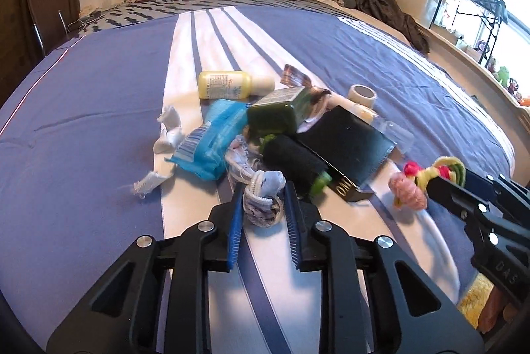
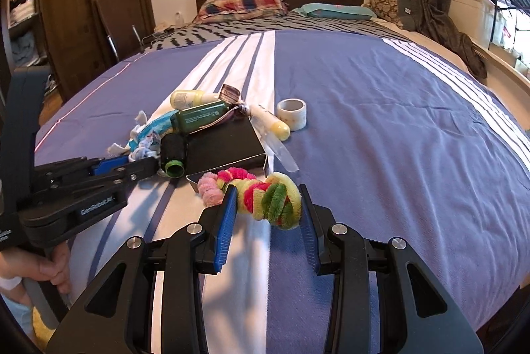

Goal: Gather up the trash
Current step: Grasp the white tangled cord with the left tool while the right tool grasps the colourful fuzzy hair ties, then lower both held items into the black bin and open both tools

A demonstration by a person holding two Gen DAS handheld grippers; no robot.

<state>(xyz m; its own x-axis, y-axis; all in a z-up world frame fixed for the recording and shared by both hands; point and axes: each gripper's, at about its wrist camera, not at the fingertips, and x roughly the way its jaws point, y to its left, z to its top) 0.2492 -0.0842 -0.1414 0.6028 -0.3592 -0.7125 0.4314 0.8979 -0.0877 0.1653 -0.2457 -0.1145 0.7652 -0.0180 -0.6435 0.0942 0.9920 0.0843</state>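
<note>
My left gripper (image 1: pixel 264 190) is shut on a crumpled white-and-blue wad (image 1: pixel 263 200) at the near edge of a pile on the bed (image 1: pixel 82 108). Both blue pads touch the wad's sides. My right gripper (image 2: pixel 267 193) is shut on a fuzzy yellow, green and pink pipe-cleaner bundle (image 2: pixel 271 201), whose pink end (image 2: pixel 209 188) sticks out to the left. In the left wrist view the right gripper (image 1: pixel 444 191) holds that bundle (image 1: pixel 410 185) at the right. The right wrist view shows the left gripper (image 2: pixel 132 166) reaching into the pile.
The pile holds a blue tissue packet (image 1: pixel 212 142), a yellow bottle (image 1: pixel 228 84), a dark green bottle (image 1: pixel 278 112), a black green-capped bottle (image 1: pixel 294 161), a black box (image 1: pixel 347 145), a tape roll (image 1: pixel 362 93) and torn tissue bits (image 1: pixel 170 132). Pillows lie by the headboard.
</note>
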